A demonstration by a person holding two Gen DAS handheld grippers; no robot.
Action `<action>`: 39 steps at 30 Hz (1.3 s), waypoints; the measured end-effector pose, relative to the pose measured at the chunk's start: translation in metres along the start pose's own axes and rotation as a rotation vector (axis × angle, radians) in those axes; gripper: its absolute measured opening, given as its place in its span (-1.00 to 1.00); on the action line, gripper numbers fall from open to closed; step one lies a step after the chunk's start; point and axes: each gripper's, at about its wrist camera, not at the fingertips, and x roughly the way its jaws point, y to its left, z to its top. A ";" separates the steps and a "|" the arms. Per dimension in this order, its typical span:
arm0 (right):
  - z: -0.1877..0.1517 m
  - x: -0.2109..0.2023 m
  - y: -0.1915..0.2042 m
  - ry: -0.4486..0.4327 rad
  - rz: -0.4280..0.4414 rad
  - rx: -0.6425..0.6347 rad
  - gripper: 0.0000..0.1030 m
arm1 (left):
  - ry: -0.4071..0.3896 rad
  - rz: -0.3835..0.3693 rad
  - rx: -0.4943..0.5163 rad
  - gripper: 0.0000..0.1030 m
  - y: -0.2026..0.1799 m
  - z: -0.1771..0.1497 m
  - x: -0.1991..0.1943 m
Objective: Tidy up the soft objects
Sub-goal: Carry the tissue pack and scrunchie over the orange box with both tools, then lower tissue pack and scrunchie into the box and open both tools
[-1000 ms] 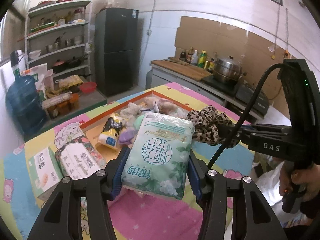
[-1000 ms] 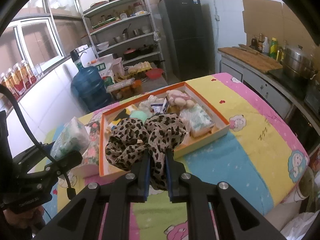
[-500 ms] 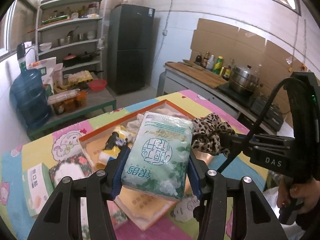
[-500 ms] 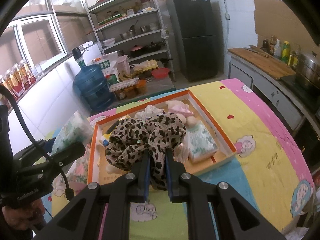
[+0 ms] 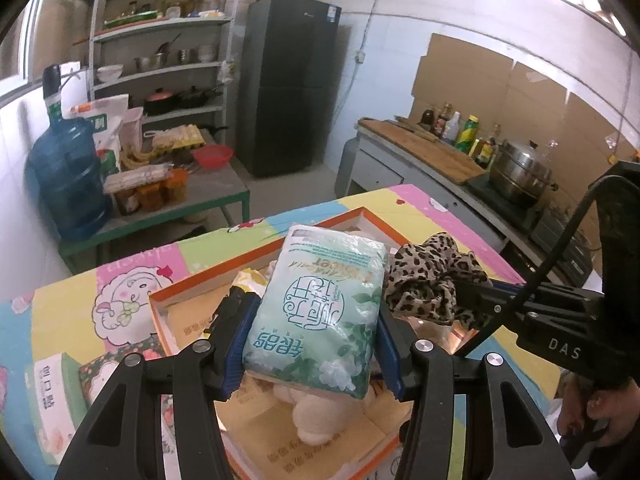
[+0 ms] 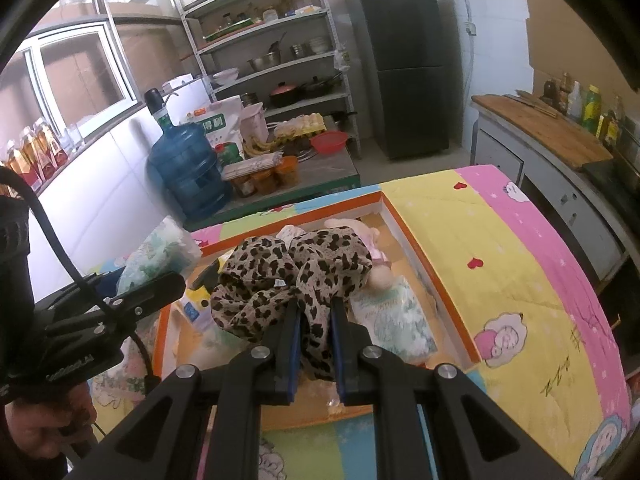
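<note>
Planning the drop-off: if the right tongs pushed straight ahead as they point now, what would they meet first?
Probably the pink plush toy in the orange-rimmed box, behind the leopard-print cloth that the right tongs hold. Depth is unclear; they may pass above it.

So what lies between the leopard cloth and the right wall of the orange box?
In the right wrist view, a tissue pack and a pink plush toy lie between the leopard cloth and the orange box wall.

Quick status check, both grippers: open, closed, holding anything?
Left gripper: closed on the tissue pack, held above the orange tray.
Right gripper: closed on the leopard-print cloth, also above the tray.
</note>
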 end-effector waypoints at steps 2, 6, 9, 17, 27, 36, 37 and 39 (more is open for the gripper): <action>0.003 0.005 -0.001 0.005 0.003 -0.008 -0.72 | 0.009 0.005 -0.015 0.08 0.002 0.002 0.007; 0.008 0.015 -0.003 0.013 0.007 -0.022 -0.71 | 0.020 0.016 -0.038 0.08 0.006 0.004 0.018; 0.010 0.022 -0.004 0.022 0.011 -0.023 -0.71 | 0.030 0.027 -0.054 0.08 0.010 0.005 0.027; 0.011 0.033 -0.007 0.039 0.019 -0.032 -0.71 | 0.053 0.036 -0.068 0.08 0.012 0.005 0.044; 0.002 0.047 -0.007 0.079 0.027 -0.021 -0.71 | 0.092 0.021 -0.073 0.08 0.015 0.000 0.070; 0.001 0.053 -0.011 0.087 0.025 0.000 -0.71 | 0.092 -0.010 -0.087 0.08 0.020 -0.003 0.077; 0.001 0.054 -0.011 0.089 0.025 0.004 -0.70 | 0.092 -0.019 -0.090 0.08 0.020 -0.004 0.077; 0.001 0.054 -0.011 0.090 0.026 0.011 -0.69 | 0.093 -0.028 -0.096 0.10 0.020 -0.004 0.077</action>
